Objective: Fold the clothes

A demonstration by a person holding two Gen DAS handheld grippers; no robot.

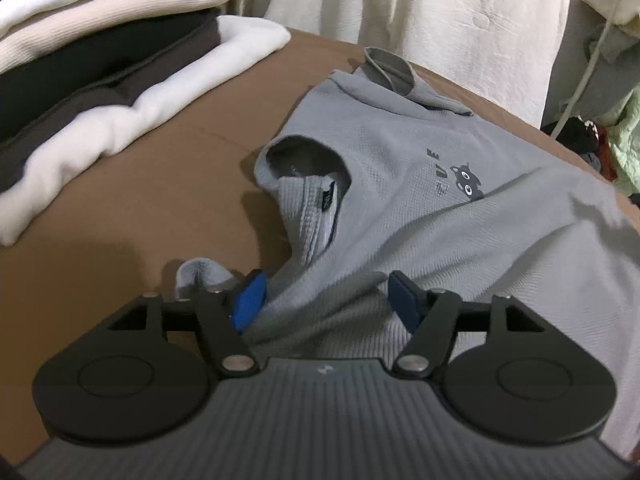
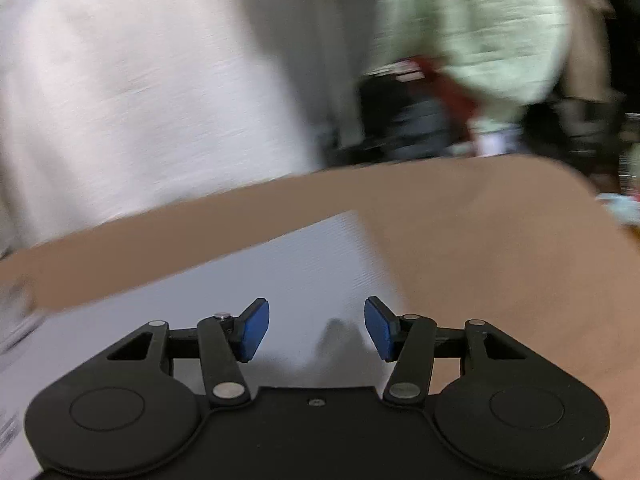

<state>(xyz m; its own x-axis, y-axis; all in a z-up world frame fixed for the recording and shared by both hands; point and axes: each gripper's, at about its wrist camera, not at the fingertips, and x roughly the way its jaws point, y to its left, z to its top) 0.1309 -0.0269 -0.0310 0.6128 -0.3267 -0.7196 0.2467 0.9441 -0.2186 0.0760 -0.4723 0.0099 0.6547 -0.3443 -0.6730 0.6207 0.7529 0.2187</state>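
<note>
A grey T-shirt with a small dark cartoon print lies spread on the brown table, its collar turned toward the left and a sleeve bunched near my left gripper. My left gripper is open over the shirt's near shoulder; cloth lies between its blue pads without being pinched. In the blurred right wrist view, the shirt's pale hem corner lies flat on the table. My right gripper is open just above that hem, with a small raised wrinkle of cloth between its fingers.
A stack of folded white, cream and dark clothes sits at the table's back left. A cream curtain or sheet hangs behind the table. A pale green garment and dark clutter lie beyond the far edge.
</note>
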